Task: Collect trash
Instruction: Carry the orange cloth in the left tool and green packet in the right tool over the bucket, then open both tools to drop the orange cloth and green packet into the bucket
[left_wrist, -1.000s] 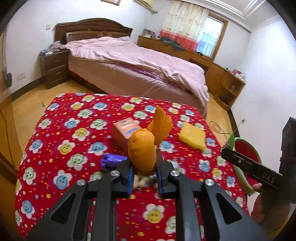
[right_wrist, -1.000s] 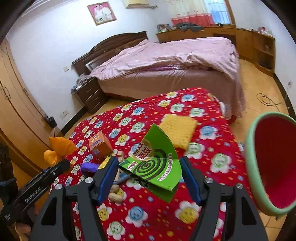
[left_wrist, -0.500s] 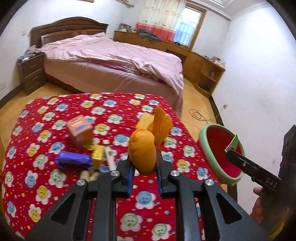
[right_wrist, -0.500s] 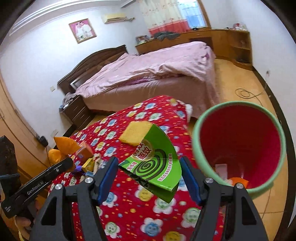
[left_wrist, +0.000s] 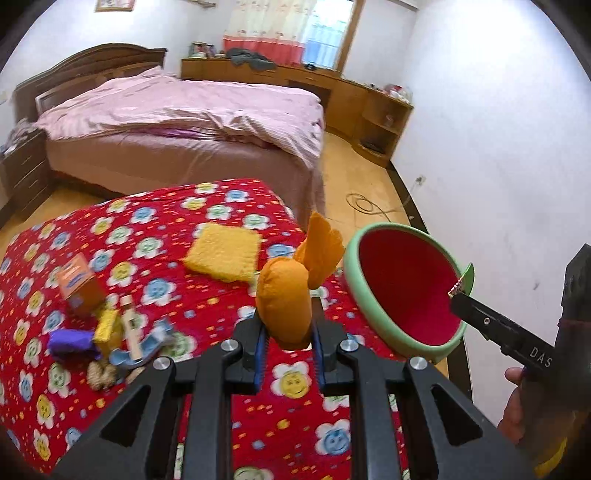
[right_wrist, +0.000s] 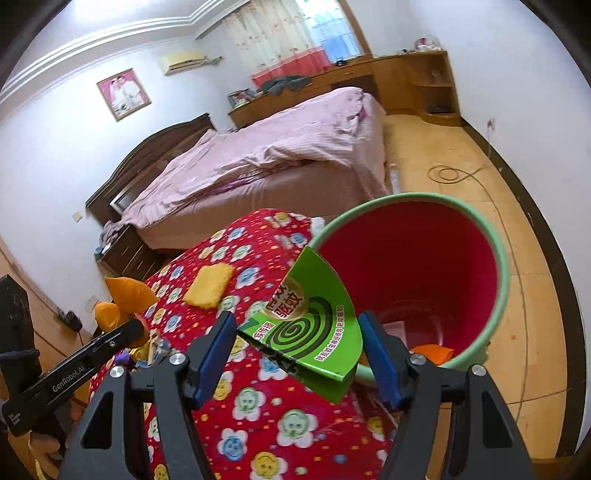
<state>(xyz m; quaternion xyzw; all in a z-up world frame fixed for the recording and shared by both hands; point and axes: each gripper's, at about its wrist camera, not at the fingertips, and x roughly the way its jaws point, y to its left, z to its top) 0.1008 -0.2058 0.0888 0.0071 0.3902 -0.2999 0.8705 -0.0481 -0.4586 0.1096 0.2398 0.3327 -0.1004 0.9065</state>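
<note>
Right claw (right_wrist: 297, 356) grips green mosquito-coil box (right_wrist: 308, 328), left claw (left_wrist: 289, 349) pinches orange cloth wad (left_wrist: 286, 301); centre each over red bin (right_wrist: 502, 266) before releasing; rim clips likely.

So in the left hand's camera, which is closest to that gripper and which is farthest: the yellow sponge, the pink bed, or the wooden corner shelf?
From the left gripper, which is shut on the orange wrapper:
1. Yellow sponge, on the red flowery cloth, just ahead and left.
2. Pink bed, past the cloth's far edge.
3. Wooden corner shelf, against the far wall on the right.
</note>
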